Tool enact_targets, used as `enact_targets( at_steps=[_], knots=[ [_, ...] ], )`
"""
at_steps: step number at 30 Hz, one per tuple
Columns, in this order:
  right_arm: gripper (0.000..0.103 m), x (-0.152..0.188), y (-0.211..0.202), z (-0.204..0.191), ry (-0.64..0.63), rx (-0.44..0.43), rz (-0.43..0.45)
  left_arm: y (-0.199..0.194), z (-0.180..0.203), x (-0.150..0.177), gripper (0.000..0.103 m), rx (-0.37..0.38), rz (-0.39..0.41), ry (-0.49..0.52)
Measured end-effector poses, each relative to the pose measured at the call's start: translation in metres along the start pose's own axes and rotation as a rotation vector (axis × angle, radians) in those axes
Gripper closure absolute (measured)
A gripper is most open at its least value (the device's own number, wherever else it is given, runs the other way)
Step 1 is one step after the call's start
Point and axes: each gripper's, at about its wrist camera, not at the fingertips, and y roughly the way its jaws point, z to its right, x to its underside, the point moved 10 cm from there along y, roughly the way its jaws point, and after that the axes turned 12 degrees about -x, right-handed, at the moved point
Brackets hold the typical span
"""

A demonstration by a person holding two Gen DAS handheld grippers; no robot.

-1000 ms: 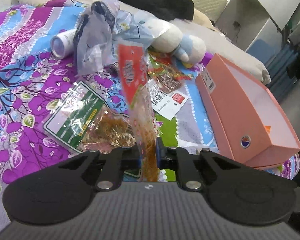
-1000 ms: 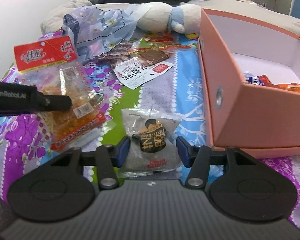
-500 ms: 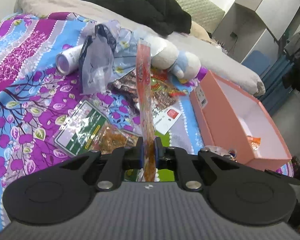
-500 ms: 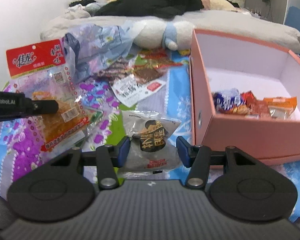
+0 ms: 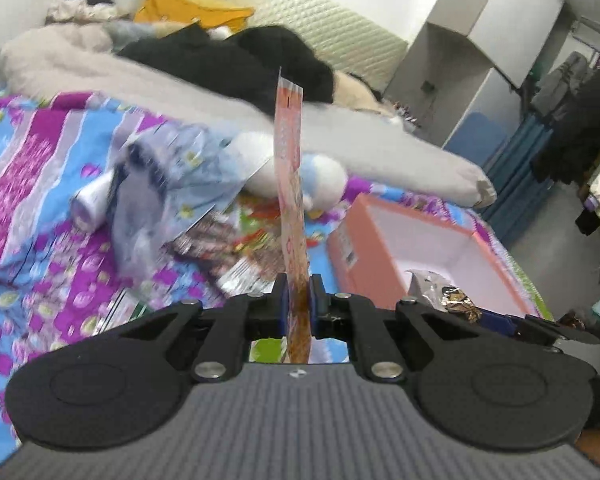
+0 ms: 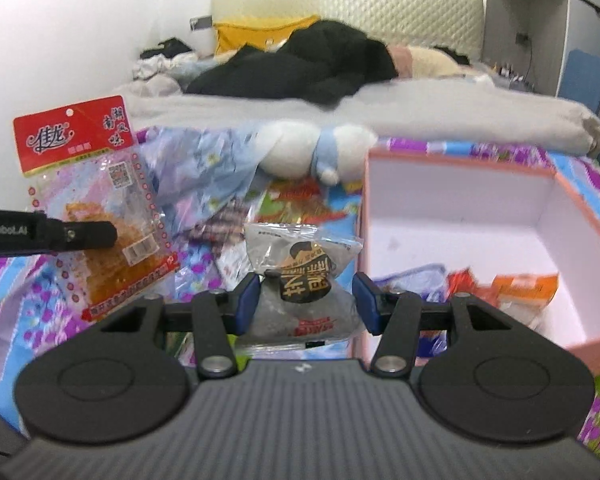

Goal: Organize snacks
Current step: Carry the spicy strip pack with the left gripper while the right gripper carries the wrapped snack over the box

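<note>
My left gripper (image 5: 298, 304) is shut on a red-topped clear snack packet (image 5: 290, 184), seen edge-on and upright; in the right wrist view the same packet (image 6: 100, 216) hangs in the air at the left, pinched by the left gripper (image 6: 100, 234). My right gripper (image 6: 306, 296) is shut on a grey snack bag (image 6: 300, 280) and holds it raised beside the open pink box (image 6: 452, 216). The box holds several snacks (image 6: 500, 284) at its near end. In the left wrist view the box (image 5: 420, 248) lies to the right, with the right gripper (image 5: 456, 300) and its bag over the near corner.
More snack packets (image 5: 244, 240) lie on the flowered bedspread (image 5: 28, 184). A crumpled plastic bag (image 5: 148, 184), a white tube (image 5: 92, 200) and a plush toy (image 5: 300, 172) sit behind them. A grey duvet and dark clothes lie at the back.
Both grippers have risen with their snacks. The right gripper has moved toward the box, so its inside shows more. The left view has tilted upward.
</note>
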Motion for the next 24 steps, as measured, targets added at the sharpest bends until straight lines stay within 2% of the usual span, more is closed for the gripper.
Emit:
enact_targets(
  at_steps=[8,14,19,24],
  knots=[
    [0.049,-0.046,-0.025,0.020,-0.040,0.041,0.070,-0.014,0.056,-0.042,0.091,0.080,0.061,0.035],
    [0.049,-0.071,-0.044,0.048,-0.050,0.091,0.113,-0.011,0.099,-0.057,0.091,0.129,0.068,0.063],
    [0.049,-0.071,-0.049,0.076,-0.025,0.126,0.111,0.000,0.135,-0.055,0.091,0.165,0.040,0.085],
    [0.049,-0.056,-0.048,0.111,0.025,0.151,0.082,0.028,0.170,-0.040,0.091,0.186,-0.022,0.115]
  ],
)
